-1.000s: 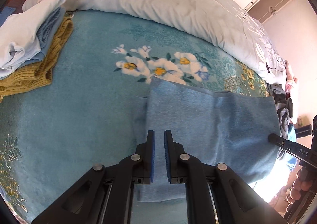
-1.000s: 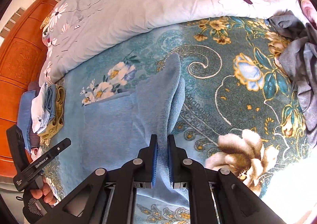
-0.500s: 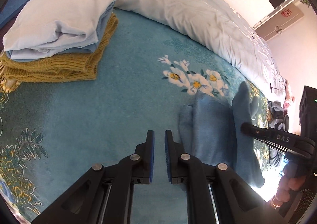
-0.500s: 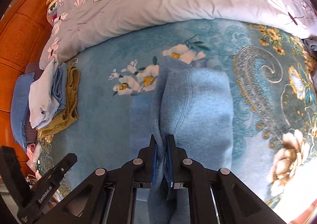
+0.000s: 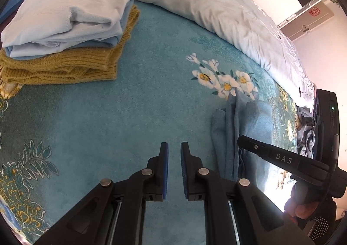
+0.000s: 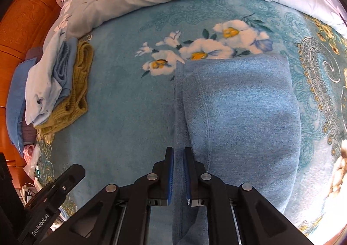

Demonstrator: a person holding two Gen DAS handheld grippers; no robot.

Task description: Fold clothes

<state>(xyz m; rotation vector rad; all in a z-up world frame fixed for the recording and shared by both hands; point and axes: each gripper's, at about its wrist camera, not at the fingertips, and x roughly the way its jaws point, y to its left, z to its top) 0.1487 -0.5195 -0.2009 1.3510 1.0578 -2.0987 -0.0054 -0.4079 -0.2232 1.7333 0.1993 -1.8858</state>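
A blue fleece garment (image 6: 238,104) lies folded double on the teal floral blanket (image 6: 121,110). My right gripper (image 6: 178,153) is shut on the garment's left edge, near the bed's front. In the left wrist view the same garment (image 5: 249,119) sits to the right, and one of the right gripper's fingers (image 5: 260,149) reaches over it. My left gripper (image 5: 174,147) hovers over bare blanket, left of the garment. Its jaws stand nearly together with a narrow slit and nothing in it. A stack of folded clothes (image 5: 65,17) rests on a mustard sweater (image 5: 65,64) at the far left.
A pale flowered duvet (image 5: 216,6) is bunched along the back of the bed. A wooden headboard (image 6: 21,23) stands at the left. Grey clothes (image 5: 303,127) are heaped at the far right. A person's hand (image 5: 303,208) holds the right gripper.
The right gripper carried the garment's edge leftward, folding the garment over itself. The left gripper left the garment and swung left, closer to the folded stack.
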